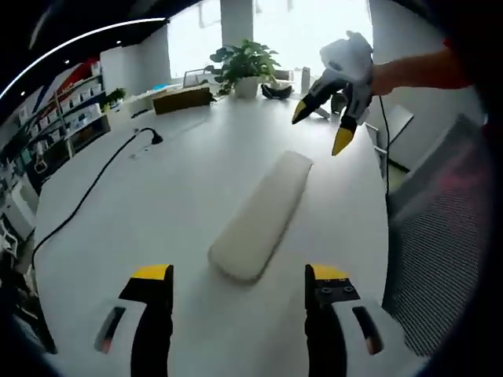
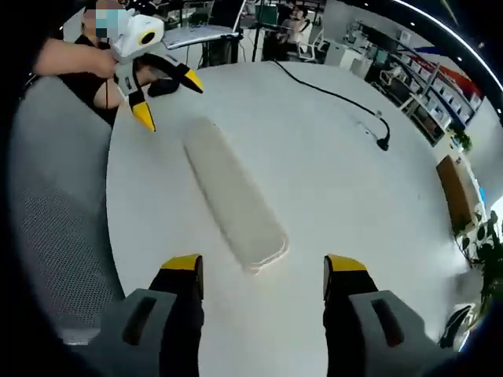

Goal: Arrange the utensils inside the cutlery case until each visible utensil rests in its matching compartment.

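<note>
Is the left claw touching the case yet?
Apart. The right gripper view shows the left claw, open, hanging above the far end of the case, with bare table between its tips and the case.

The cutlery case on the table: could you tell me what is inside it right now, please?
The cutlery case lies closed on the white table, so only its pale lid shows. Whatever is inside is covered; no utensils can be seen. Both grippers, left and right, are open above the table.

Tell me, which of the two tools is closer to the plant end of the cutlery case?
The right tool, hovering open past the far end of the closed cutlery case toward the potted plant. The left tool is at the opposite end.
</note>
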Demonstrator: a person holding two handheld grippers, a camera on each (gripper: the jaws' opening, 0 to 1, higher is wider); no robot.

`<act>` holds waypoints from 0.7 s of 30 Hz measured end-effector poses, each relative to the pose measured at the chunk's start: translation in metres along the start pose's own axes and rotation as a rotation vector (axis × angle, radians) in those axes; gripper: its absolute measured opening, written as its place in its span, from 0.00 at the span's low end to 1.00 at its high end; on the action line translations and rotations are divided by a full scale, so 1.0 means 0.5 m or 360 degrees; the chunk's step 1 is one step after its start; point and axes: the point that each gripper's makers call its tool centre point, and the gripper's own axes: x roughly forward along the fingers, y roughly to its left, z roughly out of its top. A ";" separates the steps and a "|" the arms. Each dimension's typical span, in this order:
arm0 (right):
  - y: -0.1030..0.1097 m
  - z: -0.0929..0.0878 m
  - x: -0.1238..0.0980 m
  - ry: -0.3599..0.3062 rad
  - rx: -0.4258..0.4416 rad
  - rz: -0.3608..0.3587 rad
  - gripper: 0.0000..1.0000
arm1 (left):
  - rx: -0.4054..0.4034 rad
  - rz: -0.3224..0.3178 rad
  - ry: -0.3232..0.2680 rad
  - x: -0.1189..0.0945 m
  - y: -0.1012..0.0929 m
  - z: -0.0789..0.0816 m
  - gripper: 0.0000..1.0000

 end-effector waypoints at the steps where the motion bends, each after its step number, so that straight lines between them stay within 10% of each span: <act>1: 0.004 0.006 -0.001 -0.0014 -0.0030 0.0026 0.60 | -0.0018 -0.0015 0.0005 0.000 -0.002 0.000 0.68; 8: 0.005 0.023 -0.022 0.0068 -0.0330 0.0289 0.55 | 0.0095 -0.0119 0.0112 0.006 0.001 0.007 0.62; 21: -0.033 0.046 0.033 0.0086 -0.0239 0.0178 0.54 | 0.0277 -0.0093 0.0196 0.062 0.012 -0.004 0.58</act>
